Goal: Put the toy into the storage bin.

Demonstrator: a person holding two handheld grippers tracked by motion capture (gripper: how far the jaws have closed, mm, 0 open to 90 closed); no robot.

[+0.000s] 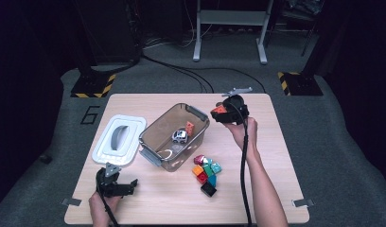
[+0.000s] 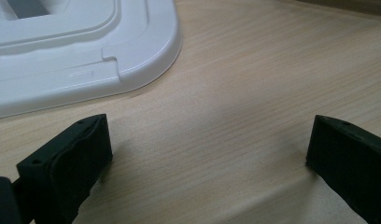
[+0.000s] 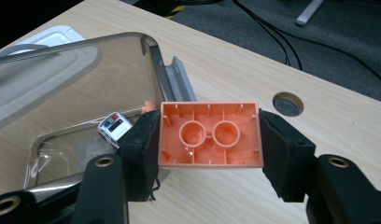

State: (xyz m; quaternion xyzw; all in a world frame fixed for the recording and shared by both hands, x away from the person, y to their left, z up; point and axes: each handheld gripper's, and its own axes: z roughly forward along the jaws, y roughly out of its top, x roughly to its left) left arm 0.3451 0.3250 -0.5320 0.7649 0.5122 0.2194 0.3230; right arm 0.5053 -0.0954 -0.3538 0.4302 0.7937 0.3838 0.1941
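A: Where is the orange plastic building brick (image 3: 210,135)?

B: Pinched between the jaws of my right gripper (image 3: 209,154), hollow underside facing its camera, held above the table just beside the clear grey plastic bin (image 1: 155,132) holding a small white toy car (image 3: 114,128).

A: And the left gripper (image 2: 209,149)?

B: Jaws spread wide, nothing between them, low over the wooden table (image 2: 254,70) near the white plastic lid (image 2: 86,56).

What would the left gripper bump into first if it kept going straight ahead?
Probably the white lid. The left gripper stands open over bare table, with the lid's corner ahead and a bit to one side, so it might just slip past.
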